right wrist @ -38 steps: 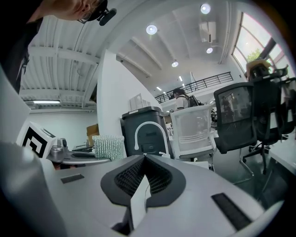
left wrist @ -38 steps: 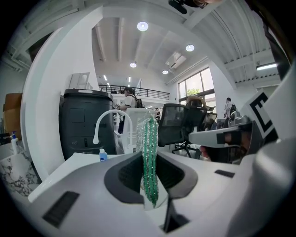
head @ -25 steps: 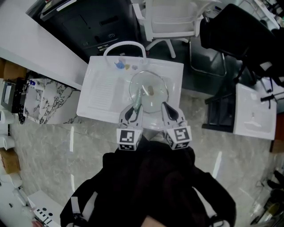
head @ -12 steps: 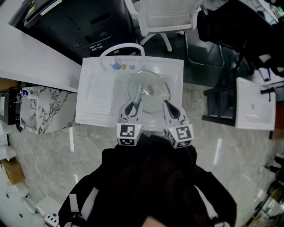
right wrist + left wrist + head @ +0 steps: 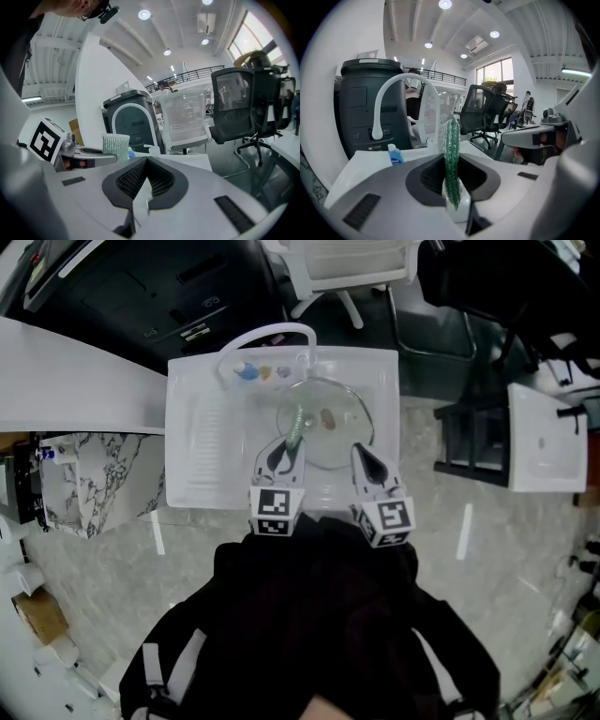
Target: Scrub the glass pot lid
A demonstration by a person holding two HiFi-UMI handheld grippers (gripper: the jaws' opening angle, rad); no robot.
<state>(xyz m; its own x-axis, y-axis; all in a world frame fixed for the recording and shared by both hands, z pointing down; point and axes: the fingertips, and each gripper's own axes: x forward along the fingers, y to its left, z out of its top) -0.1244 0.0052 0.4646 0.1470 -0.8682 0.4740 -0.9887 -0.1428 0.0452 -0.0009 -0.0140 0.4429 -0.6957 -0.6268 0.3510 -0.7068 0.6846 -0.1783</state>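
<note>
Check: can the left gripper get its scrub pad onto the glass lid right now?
Probably yes. The left gripper grips the scrub pad, which overlaps the lid rim in the head view; nothing lies between.

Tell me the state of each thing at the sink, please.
Left tool: shut on the green scrubber.
Right tool: shut on the rim of the glass pot lid.
Glass pot lid: held over the sink.
Soap bottle: upright, capped.
Faucet: no water seen.

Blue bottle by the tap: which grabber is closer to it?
Left. The left gripper, holding the green scrubber, is down-right of the blue bottle in the head view; the right gripper is farther right, by the glass lid's rim.
</note>
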